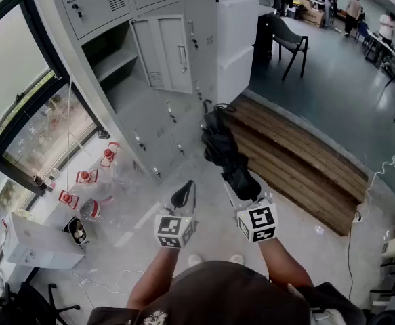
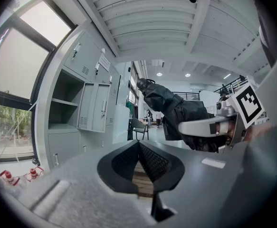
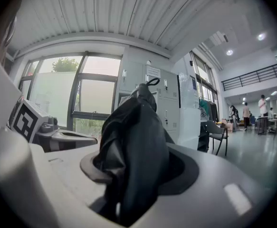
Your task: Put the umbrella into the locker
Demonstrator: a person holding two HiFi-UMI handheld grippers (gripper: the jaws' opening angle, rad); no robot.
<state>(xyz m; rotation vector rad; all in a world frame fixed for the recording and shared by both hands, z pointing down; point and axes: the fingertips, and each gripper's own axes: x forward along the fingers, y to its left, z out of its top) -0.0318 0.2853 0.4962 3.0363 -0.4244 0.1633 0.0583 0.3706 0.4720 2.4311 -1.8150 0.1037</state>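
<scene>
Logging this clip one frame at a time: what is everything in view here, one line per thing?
umbrella: one, black, folded, held out ahead of the person toward the lockers
lockers: one bank, grey, upper left; one locker door stands open
white unit: one, white, right of the lockers
chair: one, dark, beyond the white unit
wooden platform: one, brown planks, on the floor at right
red-and-white items: several, on the floor by the window
people: a few, far upper right
left gripper: one, grey with black pads, jaws together, empty
right gripper: one, grey, clamped on the umbrella
</scene>
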